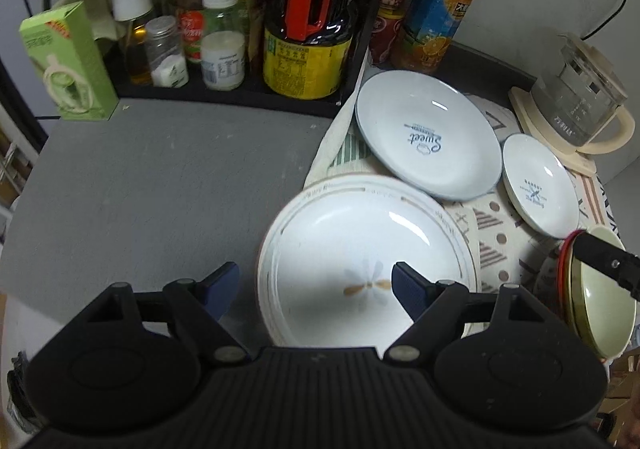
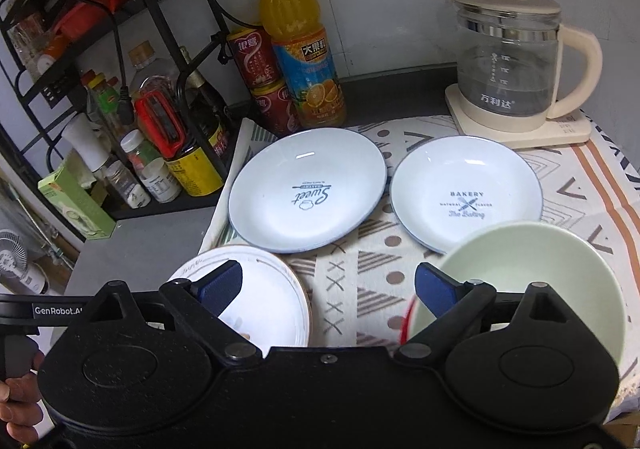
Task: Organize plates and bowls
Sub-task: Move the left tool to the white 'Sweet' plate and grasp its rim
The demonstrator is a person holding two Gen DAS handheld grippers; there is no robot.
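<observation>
Over the near edge of the patterned cloth (image 2: 400,249) I'm on the approach, nothing gripped: left gripper (image 1: 316,281) apart astride the flower plate's (image 1: 360,241) rim, right gripper (image 2: 328,285) apart between it and the green bowl (image 2: 520,269), so next I close on a rim.
</observation>
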